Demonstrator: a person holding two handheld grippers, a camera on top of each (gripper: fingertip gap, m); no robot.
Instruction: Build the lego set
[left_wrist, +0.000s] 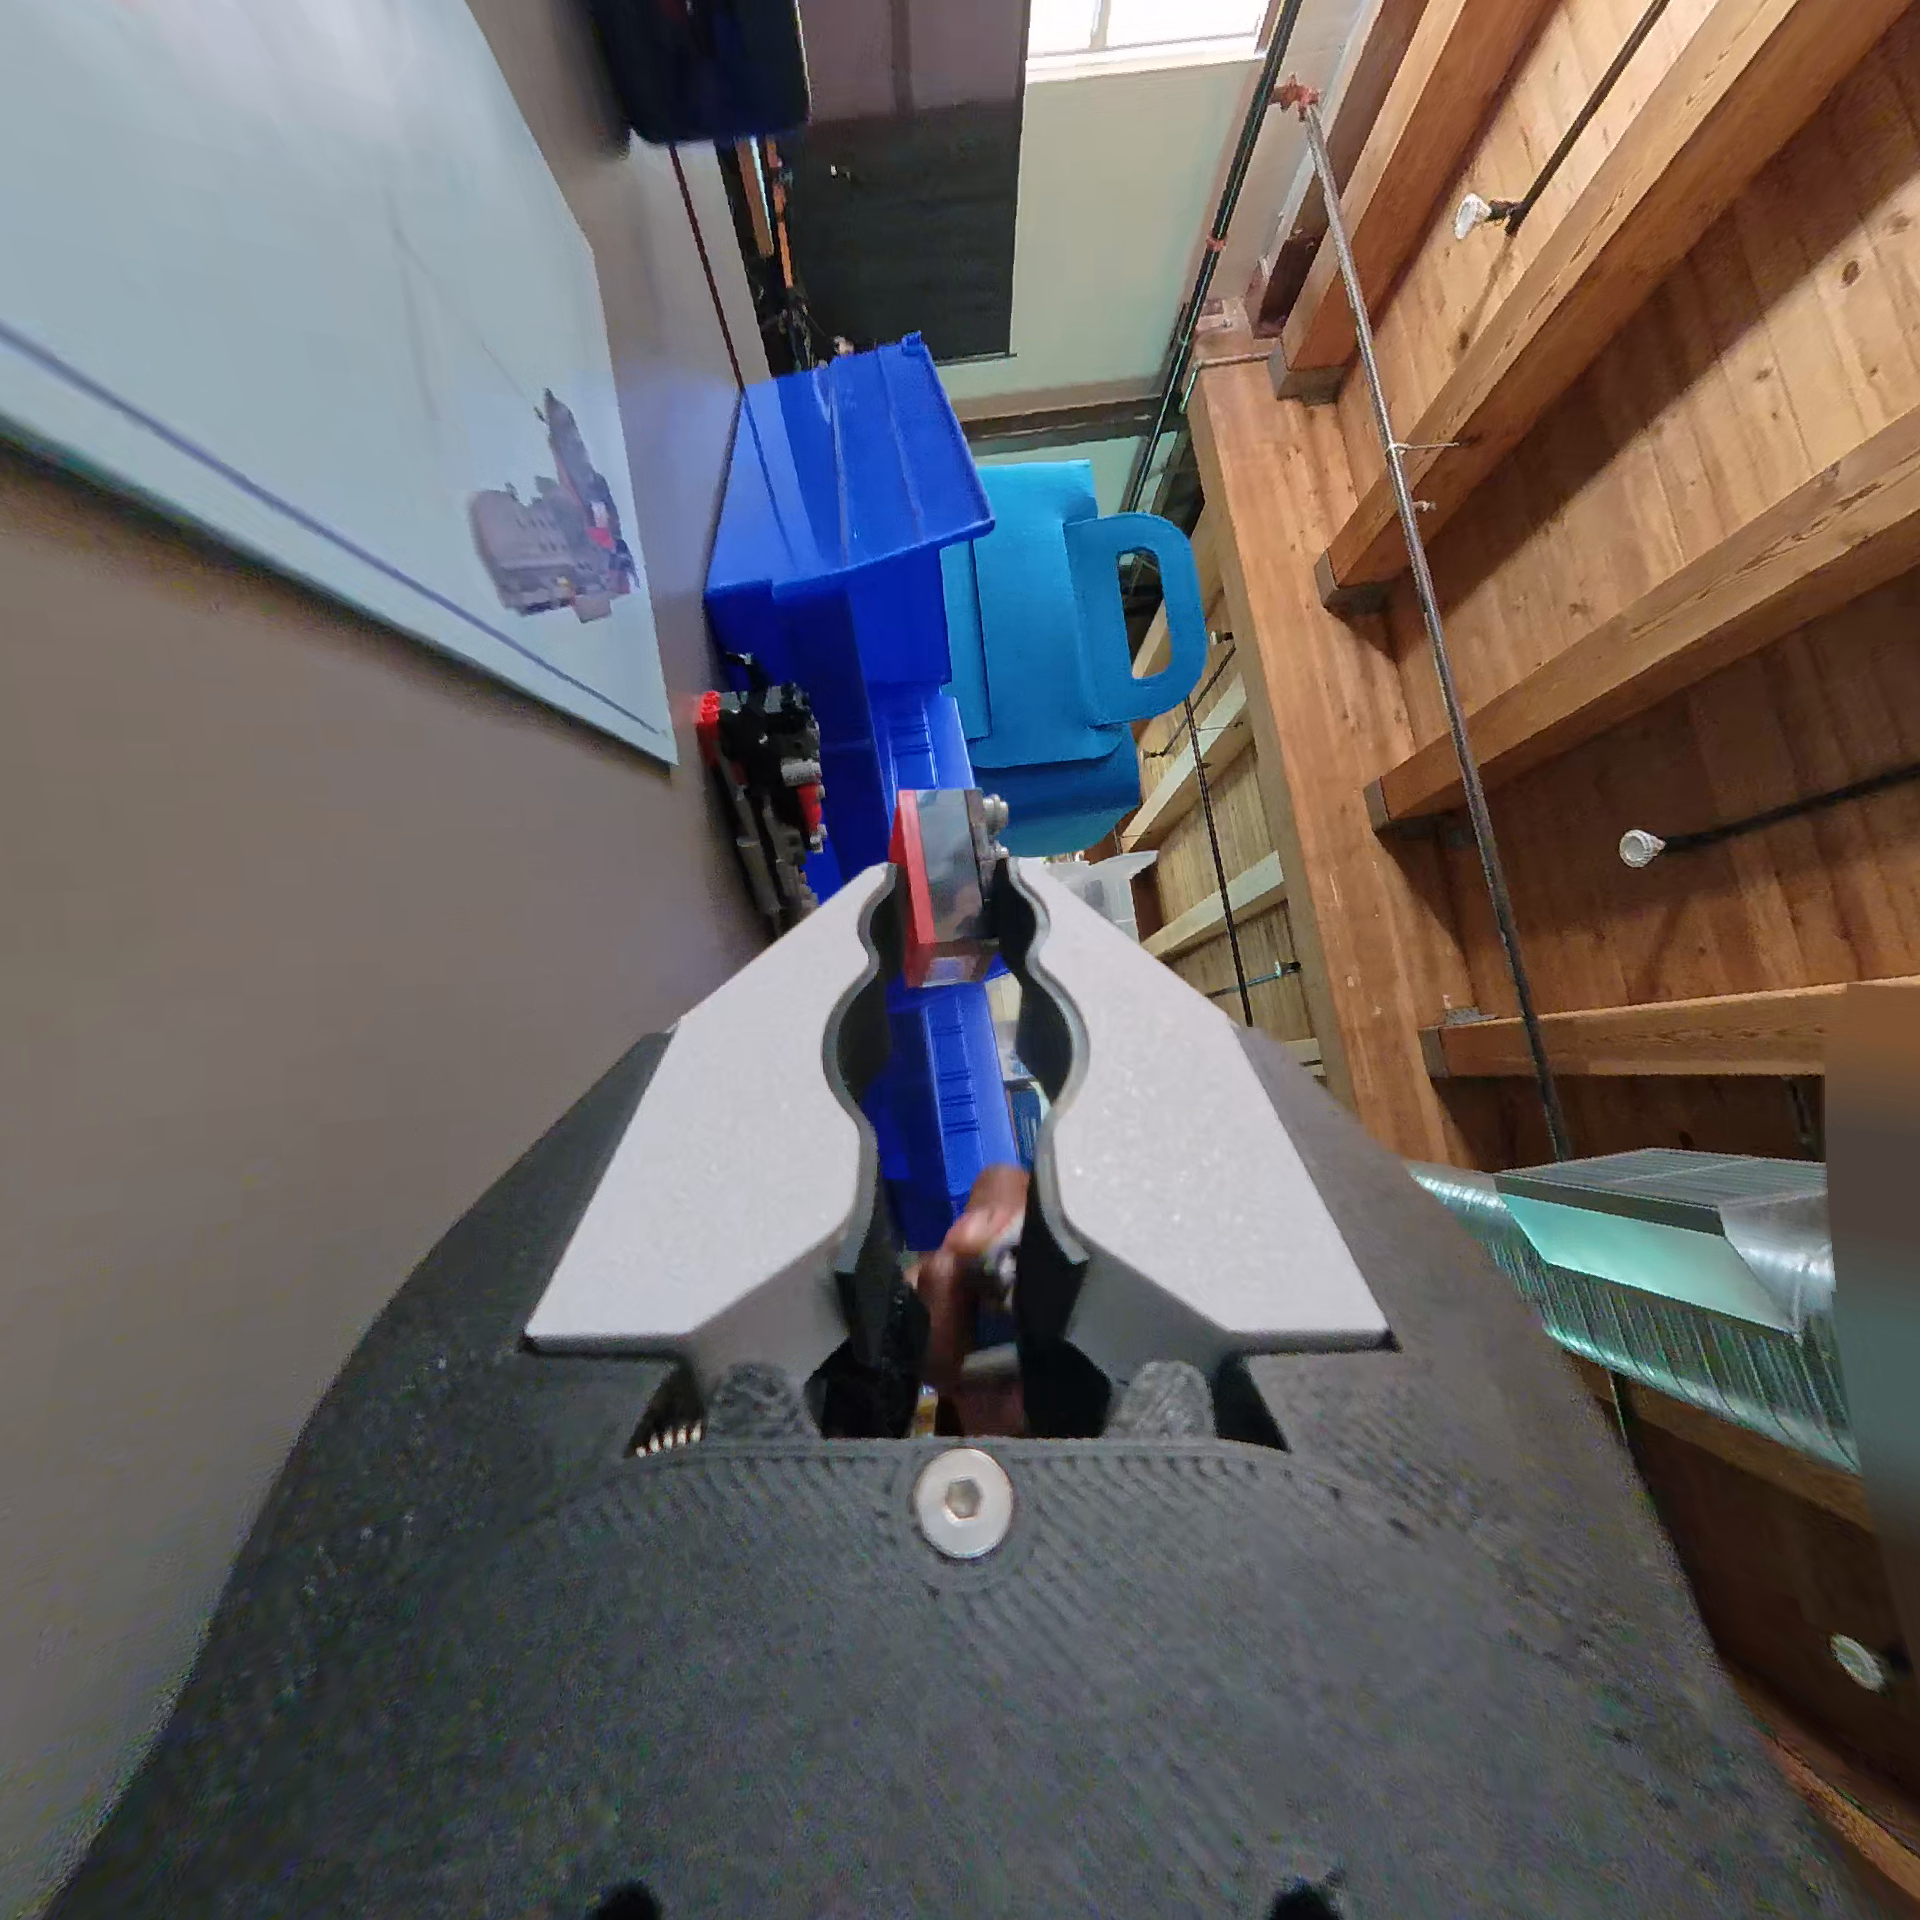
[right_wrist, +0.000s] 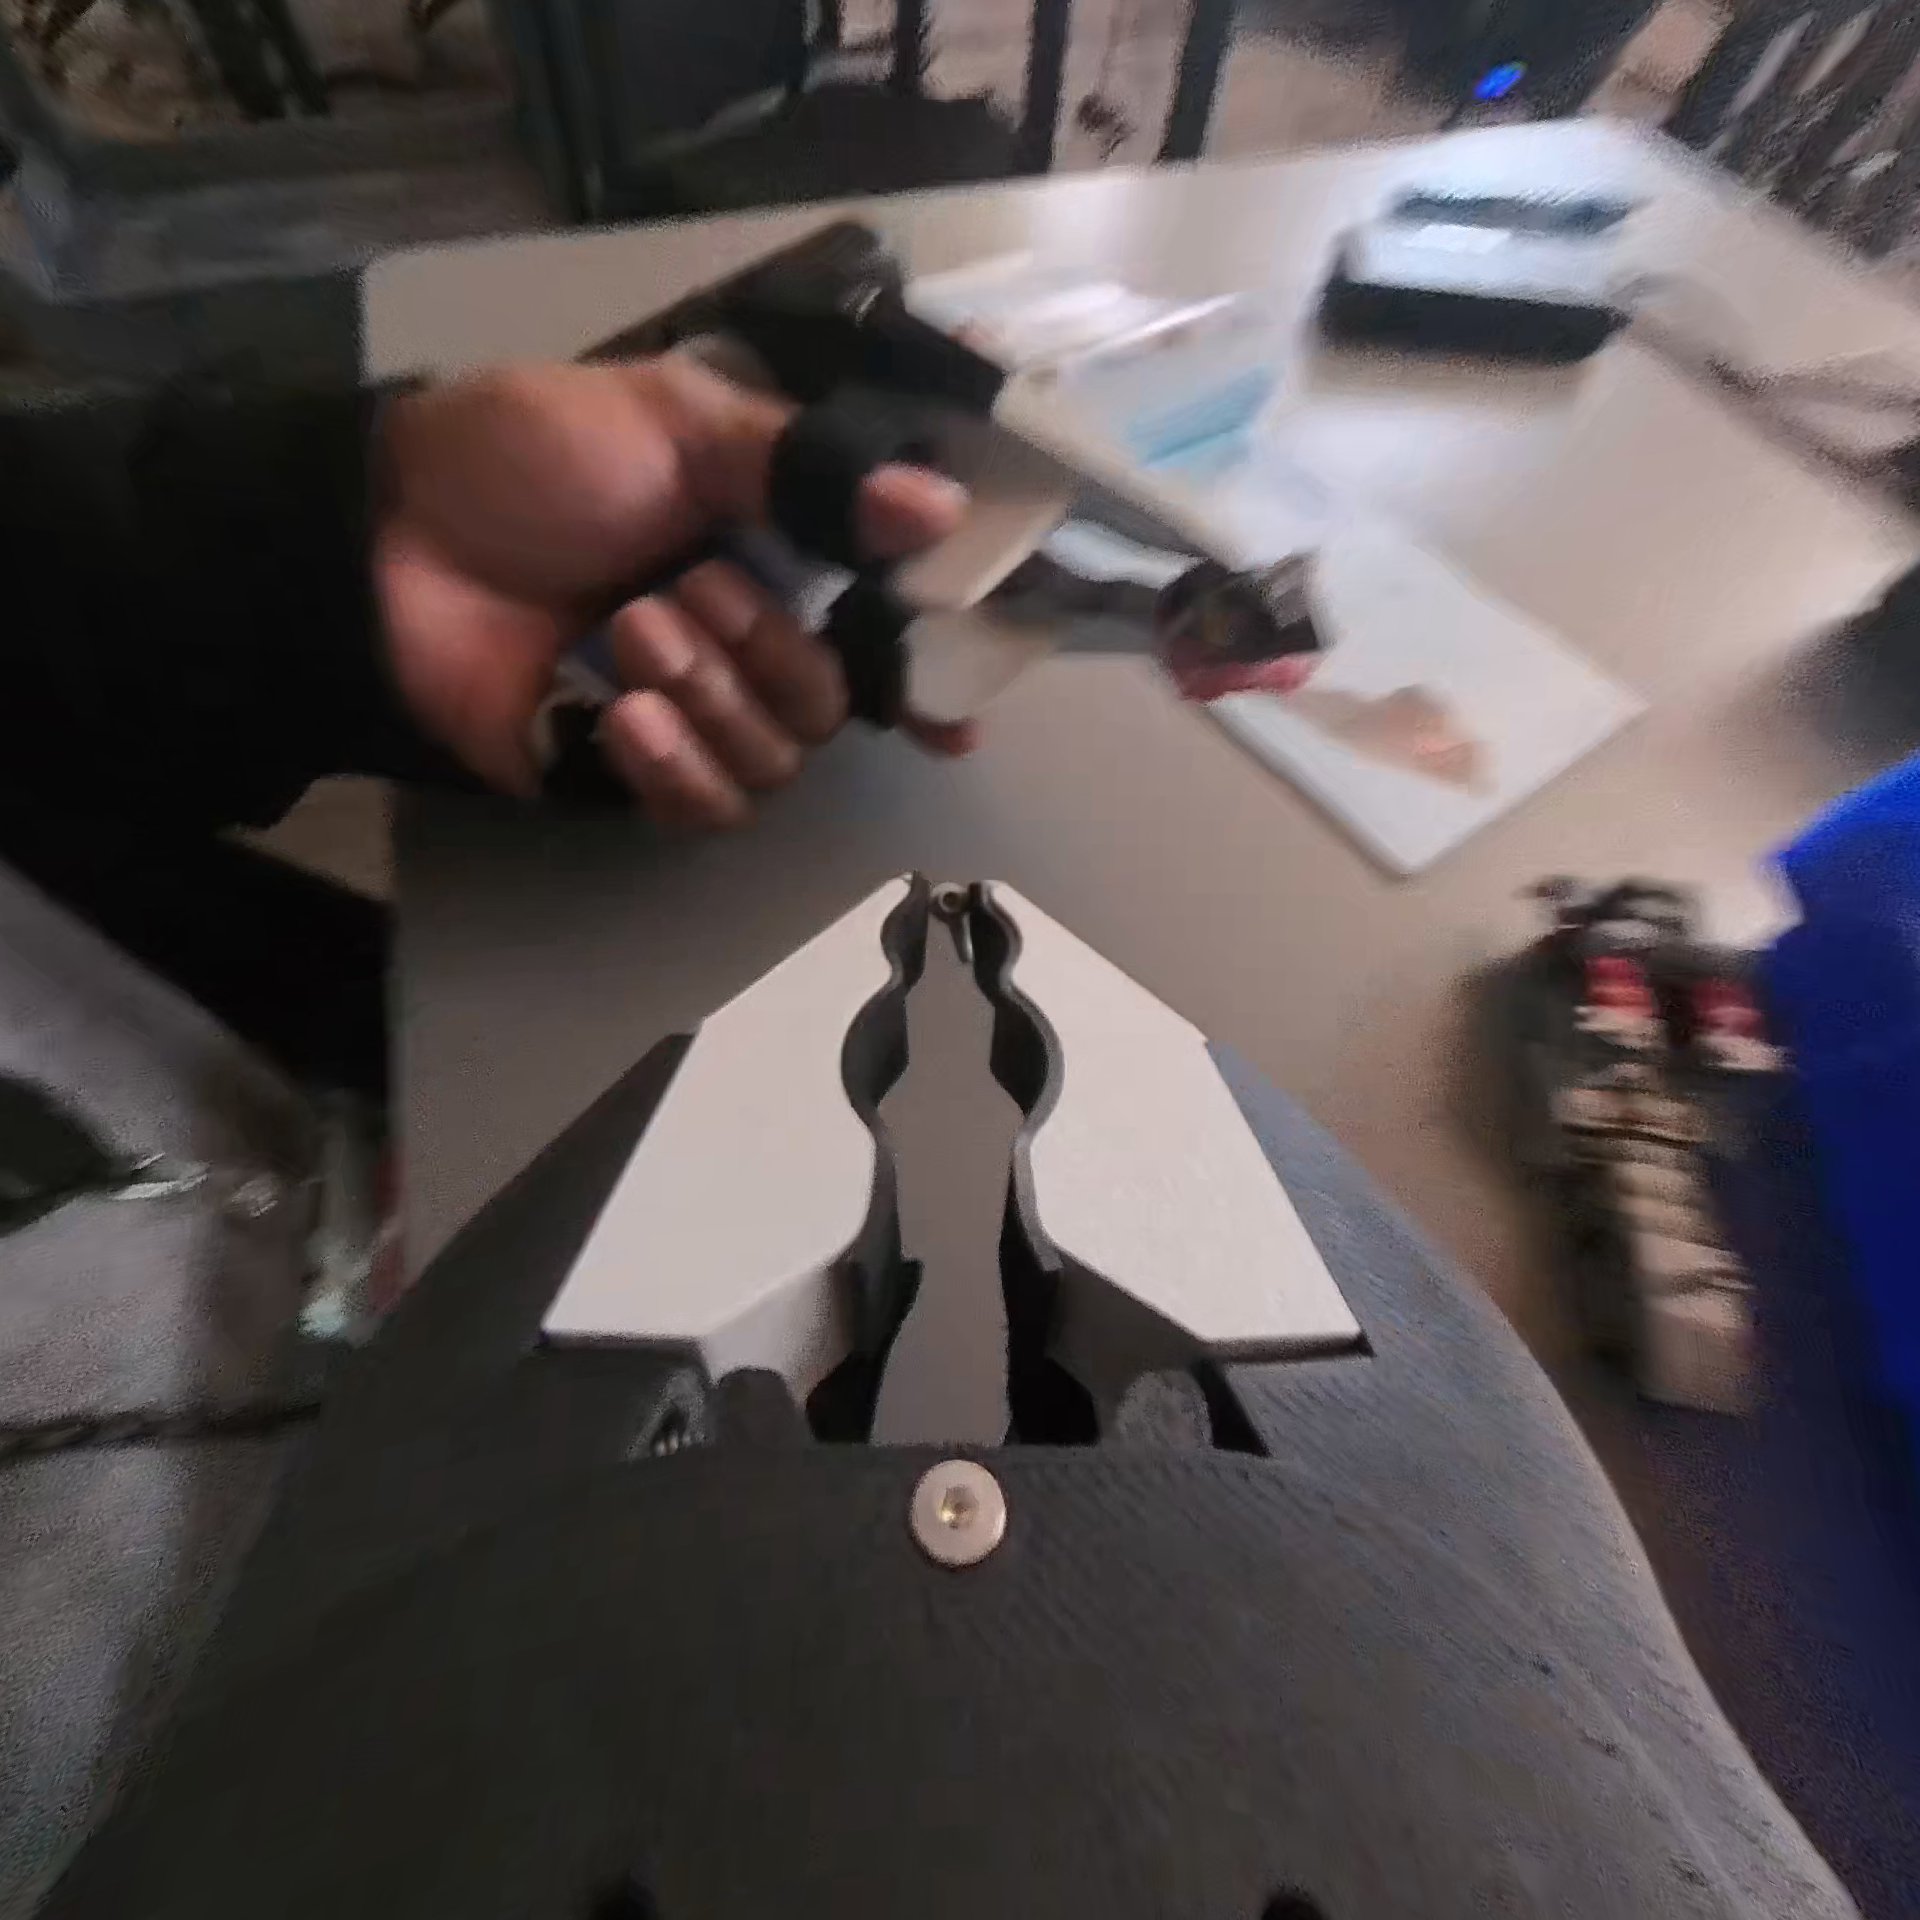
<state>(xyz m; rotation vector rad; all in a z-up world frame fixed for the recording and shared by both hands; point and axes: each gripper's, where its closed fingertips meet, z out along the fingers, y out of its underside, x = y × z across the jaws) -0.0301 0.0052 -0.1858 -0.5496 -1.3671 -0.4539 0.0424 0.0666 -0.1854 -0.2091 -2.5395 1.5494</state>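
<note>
My left gripper (left_wrist: 943, 883) is shut on a small lego assembly (left_wrist: 935, 914): a red plate on a shiny black block with grey studs. The view is turned sideways. The right wrist view is blurred and shows this gripper (right_wrist: 1164, 613) in a person's hand (right_wrist: 582, 582), holding the assembly (right_wrist: 1236, 623) above the table. My right gripper (right_wrist: 945, 902) is shut on a tiny grey piece (right_wrist: 952, 916) at its tips, low over the grey table (right_wrist: 1091, 810). A part-built black, red and grey lego model (left_wrist: 767, 800) stands on the table; it also shows in the right wrist view (right_wrist: 1642, 1101).
An instruction booklet (right_wrist: 1423, 727) lies open on the table beyond the grippers; it also shows in the left wrist view (left_wrist: 312, 436). A blue bin (left_wrist: 842, 540) stands behind the model, also at the right edge (right_wrist: 1849, 1039). A light blue bag (left_wrist: 1060, 644) sits behind it. A black and white box (right_wrist: 1475, 270) is at the back. Across from one pair of fingers to the other is roughly 10 cm.
</note>
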